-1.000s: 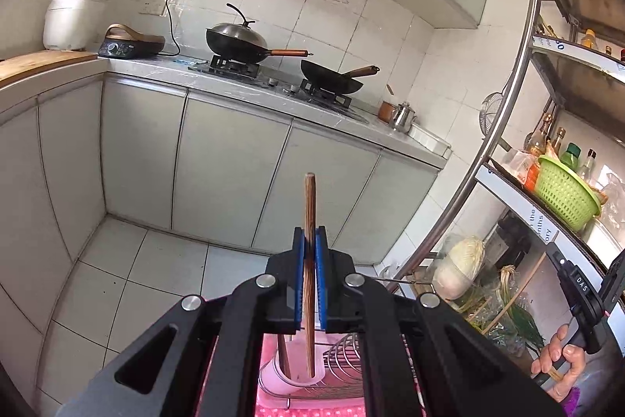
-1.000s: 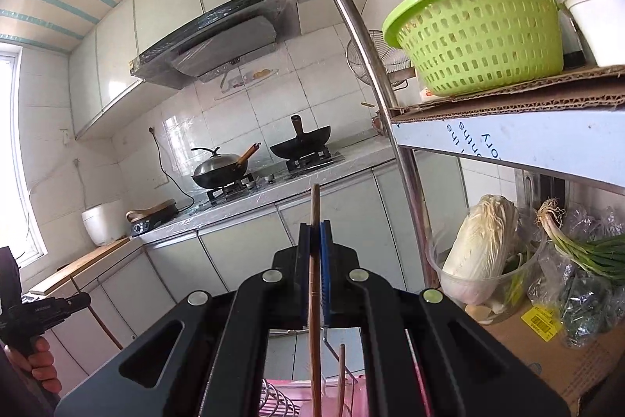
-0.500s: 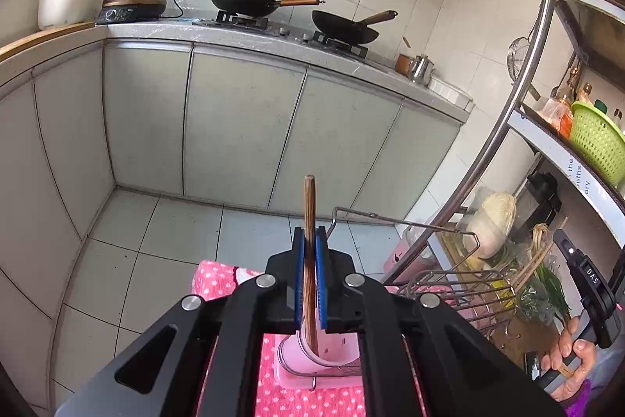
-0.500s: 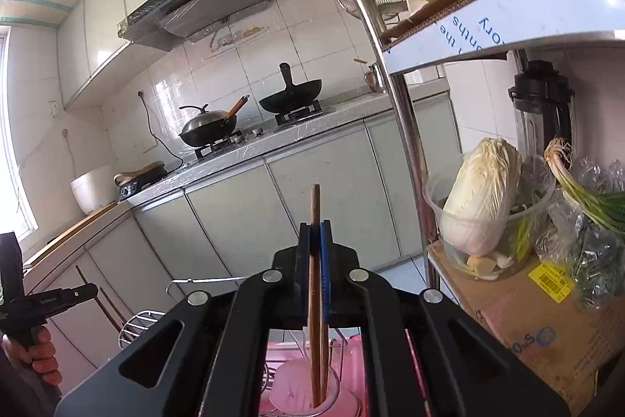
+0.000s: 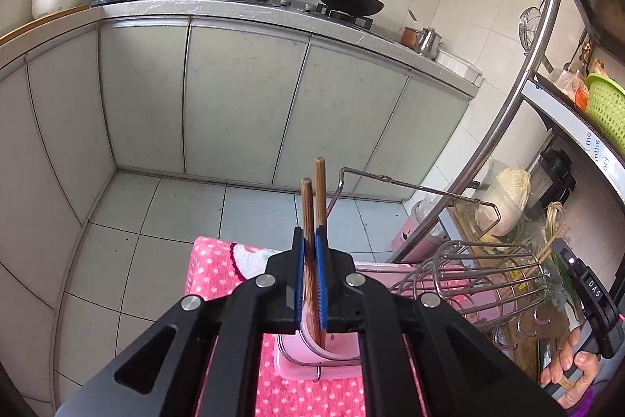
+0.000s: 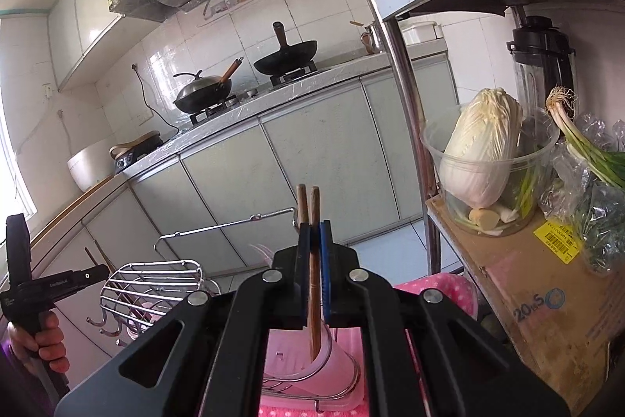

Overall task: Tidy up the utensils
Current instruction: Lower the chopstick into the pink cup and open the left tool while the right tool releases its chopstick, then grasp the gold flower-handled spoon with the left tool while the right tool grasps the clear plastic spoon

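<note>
Each gripper is clamped on one wooden chopstick, pads pressed flat against the shaft. The left gripper (image 5: 309, 274) holds its chopstick (image 5: 307, 217) near upright, lower end inside the pink cup (image 5: 332, 348) of the wire drying rack (image 5: 468, 284). The right gripper (image 6: 315, 274) holds the second chopstick (image 6: 314, 260) the same way, tip in the same pink cup (image 6: 336, 366). In both wrist views the two upper ends stand just beside each other. The rack sits on a pink dotted cloth (image 5: 218, 260) that covers the bench.

Hazards from this state:

1. Sideways release. Both sticks lean slightly. If the pads part while a stick is off vertical, its top may swing against the other stick or the rack handle (image 5: 410, 184) and knock it askew.
2. Gripper collision. Both tools work over one narrow cup mouth. Withdrawing them together risks fingers striking each other or dragging a stick back out.
3. Cup tipping. The cup appears light and is only cradled in a wire ring. Downward or sideways pressure through a clamped stick could tilt it or shift the rack on the soft cloth.
4. Depth unknown. Whether either tip touches the cup floor cannot be told; a release from height lets the stick drop and bounce.
</note>
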`<state>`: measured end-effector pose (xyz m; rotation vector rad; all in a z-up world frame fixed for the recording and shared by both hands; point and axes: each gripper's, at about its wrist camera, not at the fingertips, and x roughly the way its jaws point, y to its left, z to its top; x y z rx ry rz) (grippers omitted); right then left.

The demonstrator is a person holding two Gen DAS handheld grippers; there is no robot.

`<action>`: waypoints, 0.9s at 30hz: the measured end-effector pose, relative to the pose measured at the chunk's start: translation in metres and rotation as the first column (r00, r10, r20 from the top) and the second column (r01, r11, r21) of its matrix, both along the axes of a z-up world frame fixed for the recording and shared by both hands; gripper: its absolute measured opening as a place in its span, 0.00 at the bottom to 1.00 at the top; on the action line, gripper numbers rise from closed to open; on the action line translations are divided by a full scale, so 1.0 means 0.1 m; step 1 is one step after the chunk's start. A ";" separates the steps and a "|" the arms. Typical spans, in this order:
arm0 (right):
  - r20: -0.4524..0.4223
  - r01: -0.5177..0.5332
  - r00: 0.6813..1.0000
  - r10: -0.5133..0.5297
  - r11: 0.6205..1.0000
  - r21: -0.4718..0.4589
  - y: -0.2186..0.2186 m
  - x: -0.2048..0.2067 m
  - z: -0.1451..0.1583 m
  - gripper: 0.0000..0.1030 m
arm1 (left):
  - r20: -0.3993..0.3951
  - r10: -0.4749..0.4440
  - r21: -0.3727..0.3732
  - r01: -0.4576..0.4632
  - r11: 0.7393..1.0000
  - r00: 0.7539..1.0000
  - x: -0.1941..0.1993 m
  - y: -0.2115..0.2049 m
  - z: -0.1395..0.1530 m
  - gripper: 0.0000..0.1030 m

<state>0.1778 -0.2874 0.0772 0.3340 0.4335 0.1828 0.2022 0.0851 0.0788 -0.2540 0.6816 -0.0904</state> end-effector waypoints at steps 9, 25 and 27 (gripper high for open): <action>-0.052 -0.009 0.999 0.012 0.999 0.049 -0.06 -0.01 0.01 0.41 | 0.014 0.049 -0.060 -0.048 0.997 0.999 -0.11 0.16 0.06 0.28; -0.059 -0.036 0.998 0.038 0.999 0.034 -0.02 -0.56 0.07 0.42 | 0.058 0.031 -0.074 -0.026 0.997 0.998 -0.72 0.17 0.22 0.37; -0.078 -0.045 0.996 0.048 0.998 0.046 -0.01 -0.65 0.01 0.43 | 0.047 0.015 -0.090 -0.010 0.996 0.999 -0.80 0.13 0.16 0.37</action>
